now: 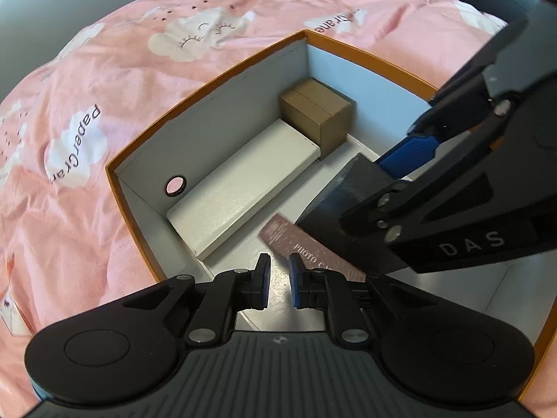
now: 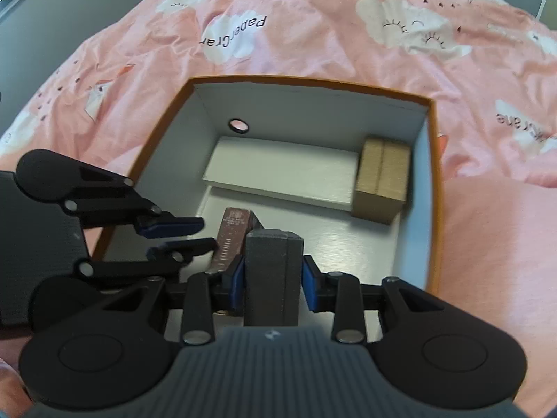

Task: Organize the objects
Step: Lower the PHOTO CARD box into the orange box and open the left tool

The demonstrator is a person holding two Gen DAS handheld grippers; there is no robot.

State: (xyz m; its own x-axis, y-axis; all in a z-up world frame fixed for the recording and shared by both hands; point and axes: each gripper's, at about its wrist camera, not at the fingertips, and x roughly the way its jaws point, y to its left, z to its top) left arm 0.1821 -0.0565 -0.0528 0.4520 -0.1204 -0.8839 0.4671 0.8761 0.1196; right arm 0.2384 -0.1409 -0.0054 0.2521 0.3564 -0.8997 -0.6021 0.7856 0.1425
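Observation:
An orange storage box [image 1: 209,80] [image 2: 306,82] with white inner walls lies on a pink bedspread. My right gripper [image 2: 273,275] [image 1: 362,188] is shut on an upright dark grey box [image 2: 273,264] [image 1: 348,202], held low inside the orange box at its near side. A maroon photo-card box [image 1: 299,247] [image 2: 231,233] leans just left of the grey box. My left gripper [image 1: 279,278] [image 2: 208,234] hovers beside the maroon box, its blue pads nearly together with nothing between them.
Inside the orange box, a flat white box [image 1: 243,184] [image 2: 282,174] lies along the far wall, and a brown cardboard box [image 1: 316,115] [image 2: 381,177] stands in the far right corner. The wall has a round hole [image 2: 238,124]. Rumpled pink bedspread [image 2: 313,35] surrounds everything.

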